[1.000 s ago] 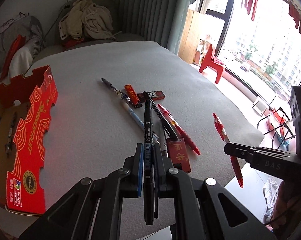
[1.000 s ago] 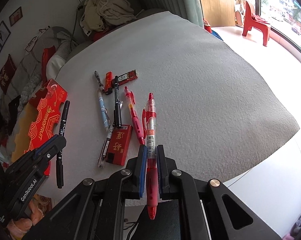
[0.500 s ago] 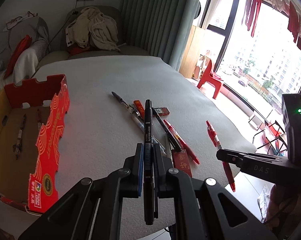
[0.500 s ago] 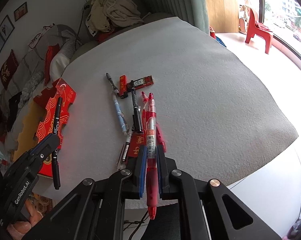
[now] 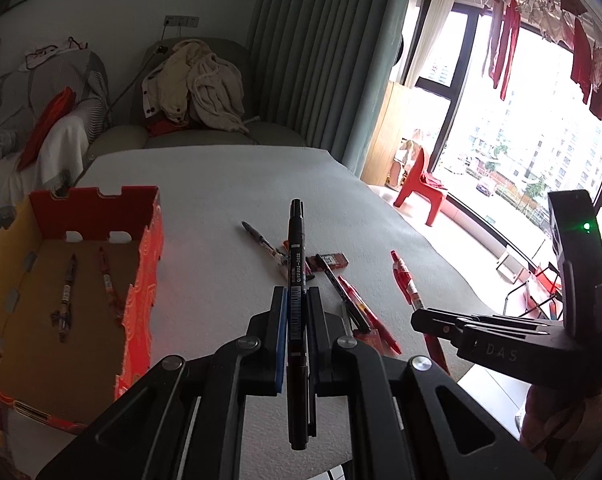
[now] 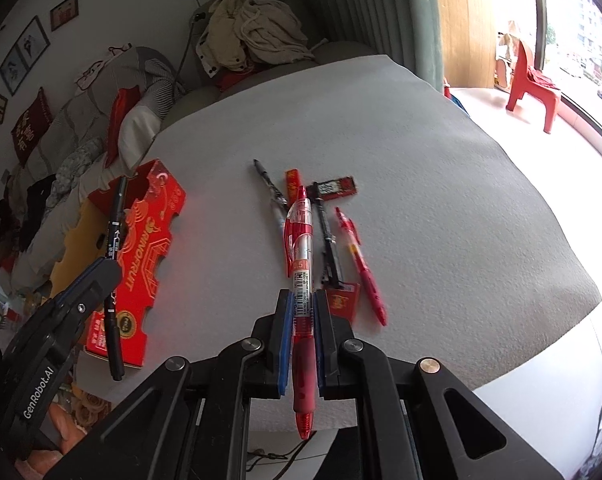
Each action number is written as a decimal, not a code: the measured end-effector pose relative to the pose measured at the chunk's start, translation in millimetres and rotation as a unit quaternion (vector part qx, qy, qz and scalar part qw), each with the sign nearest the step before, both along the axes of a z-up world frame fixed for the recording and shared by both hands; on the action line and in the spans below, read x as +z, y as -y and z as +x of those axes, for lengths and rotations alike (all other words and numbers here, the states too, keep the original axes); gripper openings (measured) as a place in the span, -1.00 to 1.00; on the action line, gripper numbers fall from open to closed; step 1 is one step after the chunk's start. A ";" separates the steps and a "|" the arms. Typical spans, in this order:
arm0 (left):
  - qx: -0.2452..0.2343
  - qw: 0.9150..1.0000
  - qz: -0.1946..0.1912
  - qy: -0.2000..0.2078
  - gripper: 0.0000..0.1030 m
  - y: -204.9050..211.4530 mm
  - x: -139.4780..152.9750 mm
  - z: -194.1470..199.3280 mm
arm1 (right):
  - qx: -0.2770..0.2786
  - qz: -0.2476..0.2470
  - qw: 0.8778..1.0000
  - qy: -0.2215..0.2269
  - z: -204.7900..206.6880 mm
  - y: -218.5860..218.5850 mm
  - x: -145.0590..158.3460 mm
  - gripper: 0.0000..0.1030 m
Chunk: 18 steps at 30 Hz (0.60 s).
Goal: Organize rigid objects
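Both tongs lifted higher, red box (image 5: 141, 280) nearer (pens still gripped)

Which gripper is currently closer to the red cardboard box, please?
Left. The left gripper, shut on a black pen, hangs beside the red cardboard box; the right gripper, holding a red pen, is over the pen pile.

The open-topped red and yellow cardboard box (image 5: 141, 280) stands at the left edge of the grey felt-covered table (image 6: 421, 160), its notched walls rising above the surface; only two pens (image 5: 67, 292) lie on its floor, so most of it is free. Between box and the loose cluster of pens and small red packets (image 6: 325, 232) mid-table runs a bare strip. The far and right parts of the table lie open.
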State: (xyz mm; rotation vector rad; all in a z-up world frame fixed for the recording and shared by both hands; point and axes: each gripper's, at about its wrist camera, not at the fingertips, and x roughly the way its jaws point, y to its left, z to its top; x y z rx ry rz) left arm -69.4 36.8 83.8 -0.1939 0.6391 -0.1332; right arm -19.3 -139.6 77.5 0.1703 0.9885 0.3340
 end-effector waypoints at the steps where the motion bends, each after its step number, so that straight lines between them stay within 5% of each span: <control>1: 0.003 1.000 0.000 0.002 -0.82 -2.5 1.2 -1.0 | 0.005 0.002 1.000 0.002 0.6 -4.8 2.6 -0.79; 18: 0.106 0.994 0.013 0.031 -0.82 -91.2 28.9 -14.2 | 0.130 0.019 0.991 0.041 13.8 -130.9 36.8 -0.79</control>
